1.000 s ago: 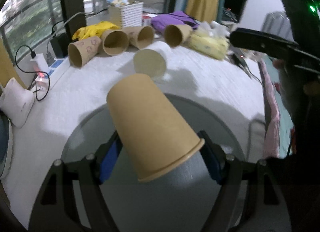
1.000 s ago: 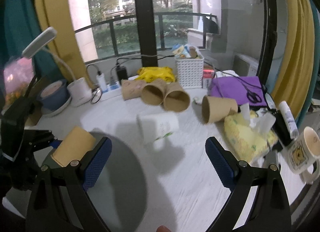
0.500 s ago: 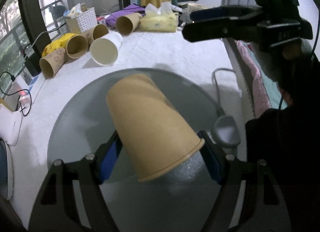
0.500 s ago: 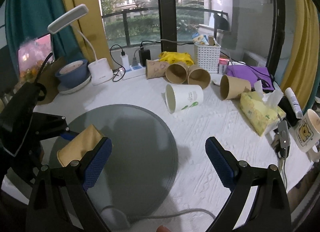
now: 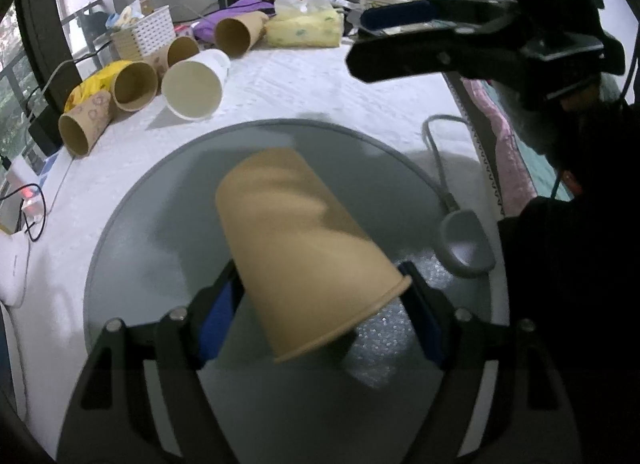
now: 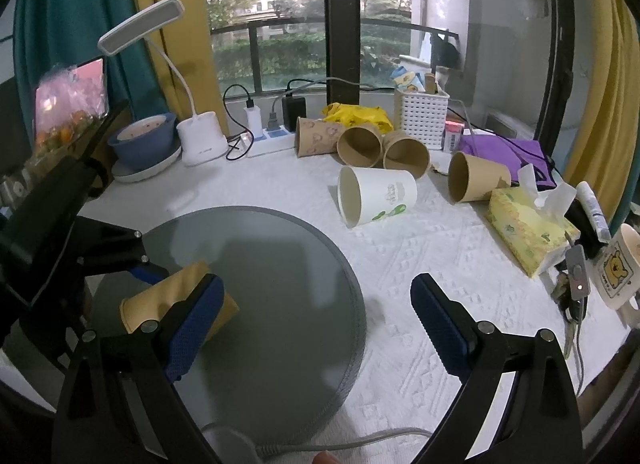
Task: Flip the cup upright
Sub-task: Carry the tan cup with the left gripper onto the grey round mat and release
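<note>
My left gripper (image 5: 316, 304) is shut on a tan paper cup (image 5: 304, 240) near its rim. The cup is tilted, closed bottom pointing away and up, open rim toward the camera, held just above the round grey mat (image 5: 160, 232). In the right wrist view the same cup (image 6: 160, 300) lies on its side in the left gripper (image 6: 144, 270) over the mat (image 6: 288, 284). My right gripper (image 6: 316, 304) is open and empty above the mat's right part; it also shows in the left wrist view (image 5: 460, 39) at the upper right.
Several brown paper cups (image 6: 360, 147) and a white cup (image 6: 376, 193) lie on their sides on the white tablecloth (image 6: 440, 264) behind the mat. A tissue pack (image 6: 528, 227), mug (image 6: 622, 272), white basket (image 6: 422, 115), desk lamp (image 6: 200, 135) and power strip (image 6: 268, 139) ring the table.
Both grippers have drawn back and lowered toward the grey mat. The cup stays gripped in the left gripper at the same tilt. The right gripper stays open.
</note>
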The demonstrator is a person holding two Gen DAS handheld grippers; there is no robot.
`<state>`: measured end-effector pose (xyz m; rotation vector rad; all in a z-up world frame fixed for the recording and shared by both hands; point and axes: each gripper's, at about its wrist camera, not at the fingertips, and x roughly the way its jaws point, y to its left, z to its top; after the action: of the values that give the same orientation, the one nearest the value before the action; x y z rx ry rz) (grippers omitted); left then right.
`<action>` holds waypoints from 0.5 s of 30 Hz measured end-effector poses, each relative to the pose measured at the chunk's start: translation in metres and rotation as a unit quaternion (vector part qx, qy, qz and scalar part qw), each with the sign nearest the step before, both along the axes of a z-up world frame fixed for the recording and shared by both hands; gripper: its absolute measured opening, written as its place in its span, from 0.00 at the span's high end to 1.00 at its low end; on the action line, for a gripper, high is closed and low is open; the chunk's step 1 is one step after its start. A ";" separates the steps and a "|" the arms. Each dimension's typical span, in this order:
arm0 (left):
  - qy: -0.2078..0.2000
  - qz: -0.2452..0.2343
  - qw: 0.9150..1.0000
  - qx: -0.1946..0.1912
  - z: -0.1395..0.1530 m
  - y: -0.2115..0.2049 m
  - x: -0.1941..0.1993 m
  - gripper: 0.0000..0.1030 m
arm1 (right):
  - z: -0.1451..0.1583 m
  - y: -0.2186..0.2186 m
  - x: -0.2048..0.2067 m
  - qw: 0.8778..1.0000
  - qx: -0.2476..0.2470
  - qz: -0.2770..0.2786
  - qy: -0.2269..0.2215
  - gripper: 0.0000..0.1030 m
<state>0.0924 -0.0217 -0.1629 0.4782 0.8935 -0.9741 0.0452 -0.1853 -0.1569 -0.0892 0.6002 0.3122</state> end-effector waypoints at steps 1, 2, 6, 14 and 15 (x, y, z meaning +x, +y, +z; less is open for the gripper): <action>0.000 0.001 1.000 0.000 0.000 0.000 0.000 0.23 | -0.001 0.000 0.001 1.000 0.000 0.000 0.001 0.06; 0.002 0.002 1.000 0.001 -0.001 0.001 0.000 0.22 | -0.001 0.000 0.001 1.000 -0.002 0.001 0.002 0.06; 0.005 0.012 1.000 -0.006 -0.001 0.005 0.000 0.13 | -0.002 0.001 0.000 1.000 -0.007 0.006 0.004 0.06; 0.001 0.040 0.999 -0.030 0.010 0.015 -0.005 0.07 | -0.001 0.004 0.001 0.999 -0.013 0.038 0.011 0.06; 0.002 0.046 0.998 -0.035 0.012 0.017 -0.007 0.07 | 0.000 0.005 0.002 0.999 -0.015 0.049 0.012 0.06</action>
<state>0.0858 -0.0046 -0.1509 0.3729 0.8743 -0.9198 0.0471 -0.1804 -0.1571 -0.1438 0.6257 0.3992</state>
